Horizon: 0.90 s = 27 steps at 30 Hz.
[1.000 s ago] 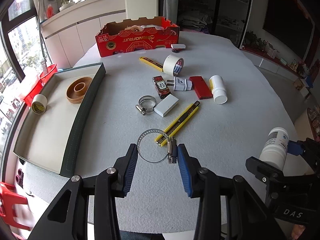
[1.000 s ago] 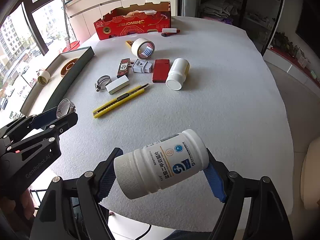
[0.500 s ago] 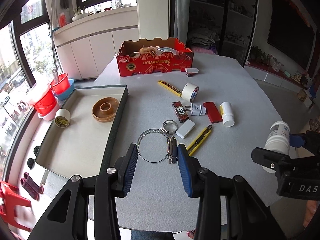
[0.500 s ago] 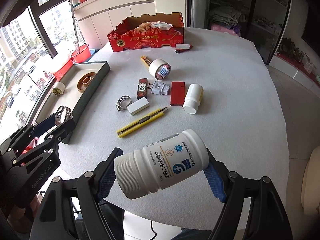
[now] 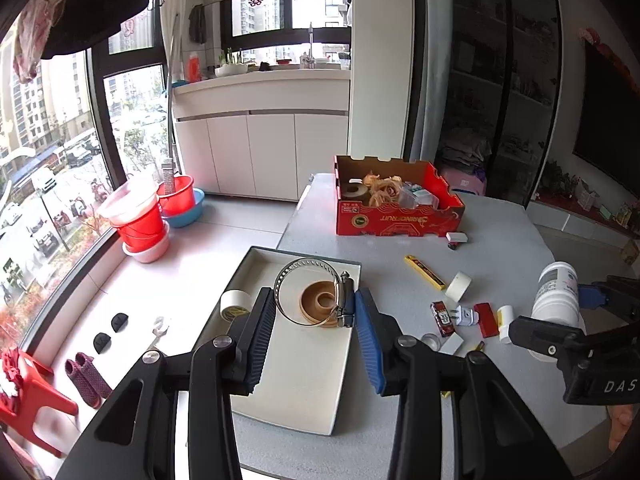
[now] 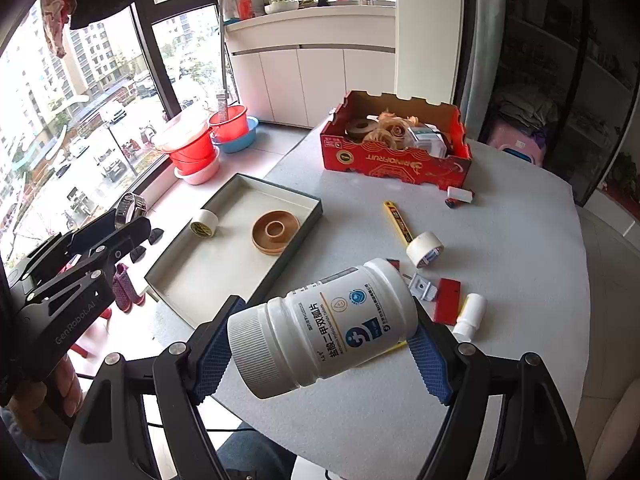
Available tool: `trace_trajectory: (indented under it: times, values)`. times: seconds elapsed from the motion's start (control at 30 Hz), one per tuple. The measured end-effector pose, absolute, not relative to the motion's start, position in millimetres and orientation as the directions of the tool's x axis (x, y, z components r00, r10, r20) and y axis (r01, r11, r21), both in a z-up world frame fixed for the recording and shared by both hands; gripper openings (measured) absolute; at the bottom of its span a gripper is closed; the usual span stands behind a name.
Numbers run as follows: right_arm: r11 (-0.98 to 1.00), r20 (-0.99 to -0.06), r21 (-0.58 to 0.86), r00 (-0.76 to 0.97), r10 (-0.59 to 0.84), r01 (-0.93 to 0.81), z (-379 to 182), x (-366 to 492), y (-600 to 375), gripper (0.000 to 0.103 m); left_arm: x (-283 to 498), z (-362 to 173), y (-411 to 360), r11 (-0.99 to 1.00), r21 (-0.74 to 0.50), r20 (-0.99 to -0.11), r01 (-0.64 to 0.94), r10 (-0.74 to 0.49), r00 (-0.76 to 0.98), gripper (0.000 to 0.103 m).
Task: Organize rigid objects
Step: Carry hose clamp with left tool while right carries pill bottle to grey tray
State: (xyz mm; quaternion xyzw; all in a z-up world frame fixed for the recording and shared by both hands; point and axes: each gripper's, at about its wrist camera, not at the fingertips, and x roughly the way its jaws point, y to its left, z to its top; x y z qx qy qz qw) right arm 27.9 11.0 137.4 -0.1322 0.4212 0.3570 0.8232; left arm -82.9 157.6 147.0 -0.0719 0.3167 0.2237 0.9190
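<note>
My left gripper (image 5: 315, 300) is shut on a metal hose clamp (image 5: 297, 268) and holds it high above the shallow tray (image 5: 304, 376). The tray holds a brown tape core (image 5: 320, 312) and a small tape roll (image 5: 233, 305). My right gripper (image 6: 320, 340) is shut on a large white pill bottle (image 6: 324, 328), held in the air above the table's near edge. The bottle also shows in the left wrist view (image 5: 556, 292). The left gripper (image 6: 120, 220) with the clamp shows at the left of the right wrist view.
On the grey table (image 6: 500, 240) lie a white tape roll (image 6: 425, 248), a yellow utility knife (image 6: 398, 222), a white plug (image 6: 422, 286), a red card (image 6: 447, 300) and a small white bottle (image 6: 470, 316). A red cardboard box (image 6: 396, 156) stands at the back.
Both grippers have risen well above the table with their loads. The left gripper has swung left, so the clamp now hangs over the tray.
</note>
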Motion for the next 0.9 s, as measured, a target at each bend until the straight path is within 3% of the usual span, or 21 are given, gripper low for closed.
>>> trace_trajectory:
  times: [0.23,0.47,0.9]
  values:
    - [0.631,-0.772,0.100,0.341,0.537,-0.769,153.6,29.3,76.5,0.079,-92.6,155.4,214.6,0.820,0.027,-0.585,-0.572,0.477,0.656,0.044]
    - [0.591,-0.814,0.139,0.248,0.526,-0.795,114.3,41.7,136.4,0.079,-82.0,97.2,256.5,0.749,0.058,-0.649,-0.659,0.530,0.545,0.043]
    - [0.614,-0.907,0.186,0.105,0.407,-0.767,14.6,70.1,185.0,0.079,-52.5,-1.5,284.8,0.728,0.010,-0.802,-0.685,0.416,0.430,0.043]
